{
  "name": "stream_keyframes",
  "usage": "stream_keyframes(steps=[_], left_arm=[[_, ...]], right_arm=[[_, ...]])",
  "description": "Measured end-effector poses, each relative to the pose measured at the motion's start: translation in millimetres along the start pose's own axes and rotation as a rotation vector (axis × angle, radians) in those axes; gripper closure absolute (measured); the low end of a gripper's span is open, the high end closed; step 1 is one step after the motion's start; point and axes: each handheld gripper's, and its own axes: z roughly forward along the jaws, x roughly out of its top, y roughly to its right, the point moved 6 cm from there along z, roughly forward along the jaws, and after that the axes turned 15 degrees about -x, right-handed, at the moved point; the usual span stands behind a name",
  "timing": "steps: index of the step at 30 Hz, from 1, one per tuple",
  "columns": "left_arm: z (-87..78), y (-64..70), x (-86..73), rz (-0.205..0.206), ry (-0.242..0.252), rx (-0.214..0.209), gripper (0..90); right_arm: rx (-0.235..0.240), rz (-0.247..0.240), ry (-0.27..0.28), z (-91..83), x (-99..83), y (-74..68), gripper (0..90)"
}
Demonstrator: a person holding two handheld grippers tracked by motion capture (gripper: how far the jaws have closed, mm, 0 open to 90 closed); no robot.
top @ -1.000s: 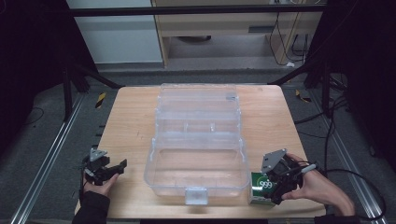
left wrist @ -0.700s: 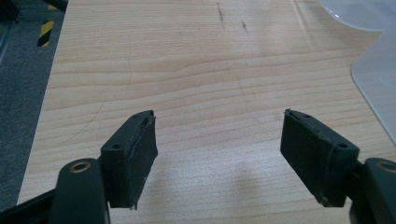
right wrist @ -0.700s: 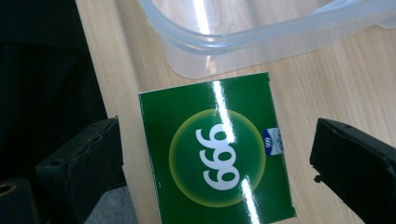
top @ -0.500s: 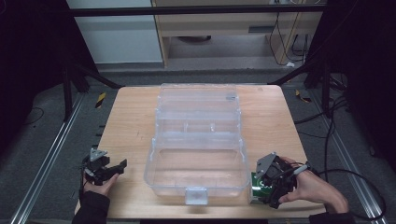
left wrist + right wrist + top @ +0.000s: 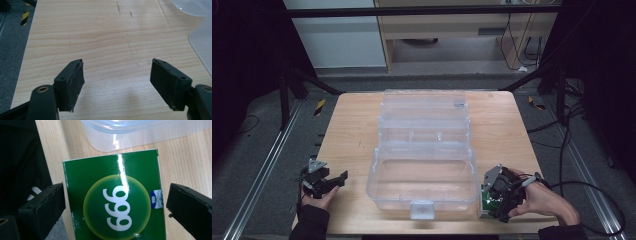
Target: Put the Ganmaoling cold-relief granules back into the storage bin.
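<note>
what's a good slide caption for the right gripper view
Open right gripper straddling a green 999 box beside the clear plastic case.

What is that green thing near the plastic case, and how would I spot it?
Find the wooden table, then the clear plastic case on it. By its near right corner, between the right tongs, lies a flat green box, alone in bearing a white 999.

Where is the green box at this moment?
In the high view the green box lies at the table's near right corner, beside the clear case, under the right hand-held gripper, whose open jaws straddle it.
</note>
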Motion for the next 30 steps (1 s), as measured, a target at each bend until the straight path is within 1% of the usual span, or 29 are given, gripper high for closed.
stream_keyframes(steps=[1,2,3,5,6,8,10,13,14,17,21,22,25,26,28,29,30], left_arm=[[-0.1,-0.1,0.0,0.001,0.000,0.002,26.2],[-0.3,-0.1,0.0,0.001,0.000,0.001,26.2],[-0.4,-0.1,0.0,0.001,0.000,0.001,26.2],[-0.2,-0.1,0.0,0.001,0.000,0.000,26.2],[0.1,-0.1,-0.1,0.001,-0.001,0.000,26.2],[0.5,0.2,-0.3,0.003,-0.005,-0.001,26.3],[0.6,0.1,-0.3,0.003,-0.004,-0.001,26.4],[0.3,-0.5,-0.3,0.002,-0.003,0.000,26.4],[0.2,-0.5,-0.4,0.001,-0.003,0.000,26.4],[0.1,-0.4,-0.4,0.002,-0.003,-0.001,26.4],[0.2,-0.1,-0.3,0.004,-0.004,-0.001,26.4],[0.2,-0.1,-0.3,0.003,-0.004,-0.001,26.5],[-0.1,0.0,-0.2,0.004,-0.003,0.000,26.5],[-0.1,0.0,-0.1,0.004,-0.003,-0.001,26.5],[0.1,0.1,-0.2,0.005,-0.004,-0.001,26.5],[0.1,0.1,-0.2,0.005,-0.005,0.000,26.5],[0.1,0.1,-0.1,0.004,-0.004,-0.001,26.5]], right_arm=[[0.003,-0.005,0.000,1.0,0.2,0.1,3.0],[0.012,0.003,-0.002,2.1,0.2,-0.8,3.3],[0.015,-0.004,-0.005,3.9,-0.6,-0.7,3.4],[0.016,-0.004,-0.018,7.8,-2.4,-2.0,3.8],[0.019,-0.014,-0.019,9.8,-3.2,-1.9,4.1],[0.027,-0.009,-0.018,12.8,-3.4,-3.2,4.7],[0.025,-0.017,-0.023,14.8,-3.5,-2.8,5.9],[0.035,-0.020,-0.019,16.0,-2.3,-2.2,8.1],[0.042,-0.026,-0.022,16.5,-2.1,-2.3,8.6],[0.049,-0.018,-0.038,17.6,-2.0,-3.7,9.7],[0.057,-0.021,-0.042,17.5,-1.9,-4.2,11.5],[0.054,-0.030,-0.039,17.6,-1.9,-3.8,12.1],[0.054,-0.029,-0.038,16.6,-2.5,-3.3,14.1],[0.055,-0.022,-0.037,16.3,-2.5,-3.6,14.6],[0.054,-0.027,-0.031,16.1,-2.7,-2.6,15.3],[0.054,-0.026,-0.031,15.9,-2.8,-2.5,15.6],[0.056,-0.014,-0.038,14.9,-3.0,-3.0,15.7]])
